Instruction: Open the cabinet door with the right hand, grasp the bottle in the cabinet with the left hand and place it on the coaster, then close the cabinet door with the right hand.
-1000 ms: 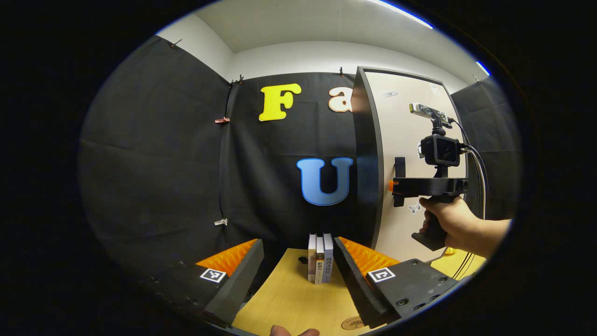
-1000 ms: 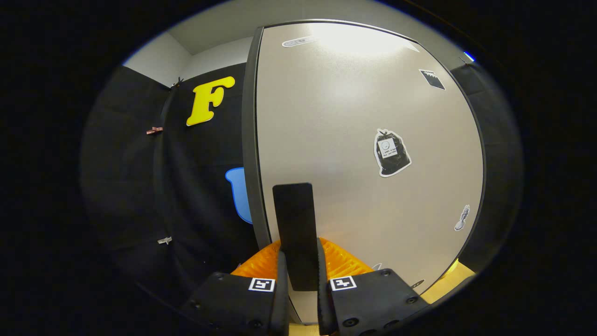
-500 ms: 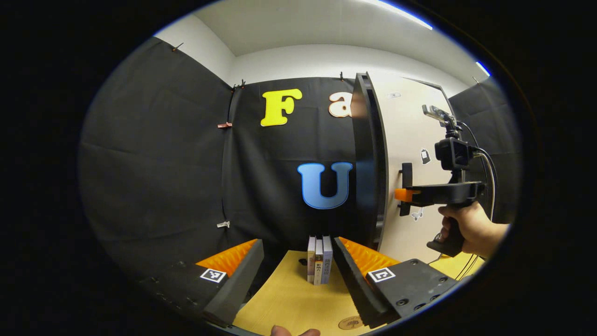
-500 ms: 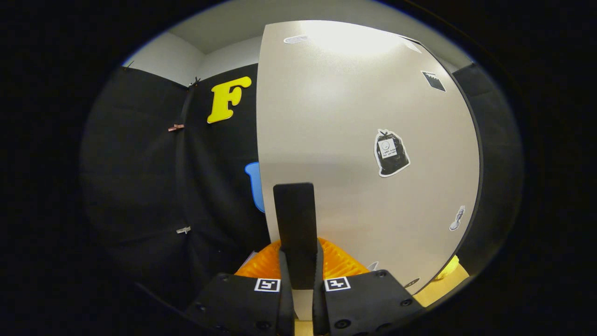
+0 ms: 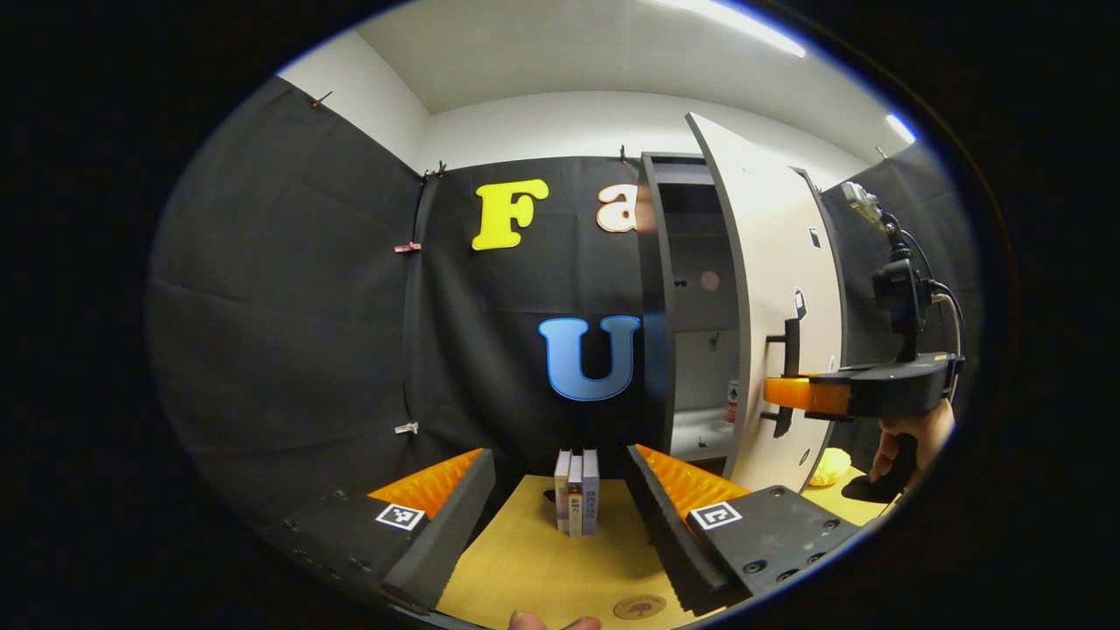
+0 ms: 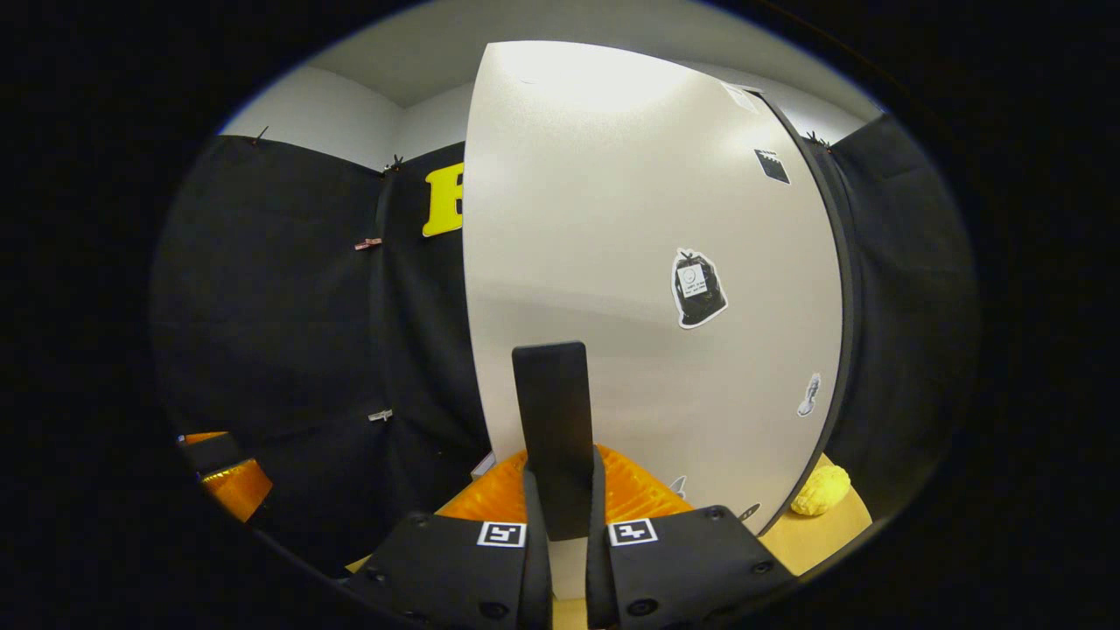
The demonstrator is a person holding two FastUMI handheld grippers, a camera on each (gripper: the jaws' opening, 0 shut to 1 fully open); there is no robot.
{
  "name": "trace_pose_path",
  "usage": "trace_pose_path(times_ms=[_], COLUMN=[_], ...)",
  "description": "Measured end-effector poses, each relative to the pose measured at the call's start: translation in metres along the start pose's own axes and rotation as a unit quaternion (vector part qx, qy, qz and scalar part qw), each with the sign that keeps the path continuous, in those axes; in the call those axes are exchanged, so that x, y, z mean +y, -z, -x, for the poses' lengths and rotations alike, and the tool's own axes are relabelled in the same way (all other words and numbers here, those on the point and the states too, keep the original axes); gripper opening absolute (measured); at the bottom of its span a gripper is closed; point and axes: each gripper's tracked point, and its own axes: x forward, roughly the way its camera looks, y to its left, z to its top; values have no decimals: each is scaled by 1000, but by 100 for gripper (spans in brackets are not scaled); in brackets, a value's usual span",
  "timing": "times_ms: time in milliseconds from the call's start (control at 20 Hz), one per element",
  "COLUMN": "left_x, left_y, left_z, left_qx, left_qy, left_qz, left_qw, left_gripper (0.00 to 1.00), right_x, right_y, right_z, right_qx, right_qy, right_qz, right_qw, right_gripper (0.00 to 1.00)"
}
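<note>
2 grippers were recorded. Right gripper (image 6: 560, 525): in the right gripper view its 2 fingers were closed on the dark vertical door handle (image 6: 552, 433), both pressing its lower end from either side; in the left gripper view the same gripper (image 5: 779, 392) appeared farther off at the right, held by a hand (image 5: 910, 437) and meeting the handle (image 5: 789, 372) on the outer face of the door. Left gripper (image 5: 560, 516): fingers spread wide apart, holding nothing, poised above the wooden tabletop (image 5: 534, 569). Cabinet door (image 6: 647, 289): pale, dark-edged, swung partly open; in the left gripper view the door (image 5: 770, 289) stood angled out from the dark cabinet frame (image 5: 654, 297), exposing the interior. Bottle (image 5: 732, 401): a small item with red marking, seen through the gap, standing on the pale cabinet shelf (image 5: 700, 430) close to the door's inner edge; details were too small to tell. Coaster (image 5: 640, 606): 1 round wooden disc lying flat on the tabletop near the front edge, just beside the left gripper's right-hand finger, with nothing resting on it. 3 books (image 5: 577, 492): upright, side by side, at the far end of the tabletop between the left gripper's fingers as framed. 1 yellow crumpled object (image 6: 821, 490): on the tabletop beyond the foot of the door, likewise seen in the left gripper view (image 5: 827, 466). Several stickers (image 6: 698, 287) were fixed to the door's outer face.
</note>
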Motion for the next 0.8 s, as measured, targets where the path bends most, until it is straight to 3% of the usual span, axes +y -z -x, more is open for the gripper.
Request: trace_pose_path(times_ms=[400, 800], left_x=[-49, -93], left_y=[-10, -15], left_z=[4, -1], left_qx=[-8, -13], left_qy=[37, 82], left_qz=[2, 8], left_qw=[999, 996], left_gripper=[94, 94], right_x=[-22, -63], right_y=[-1, -6], right_z=[27, 53], right_qx=[6, -4], right_qy=[7, 84], right_qz=[-3, 18], right_qw=[1000, 996], right_gripper=[19, 18])
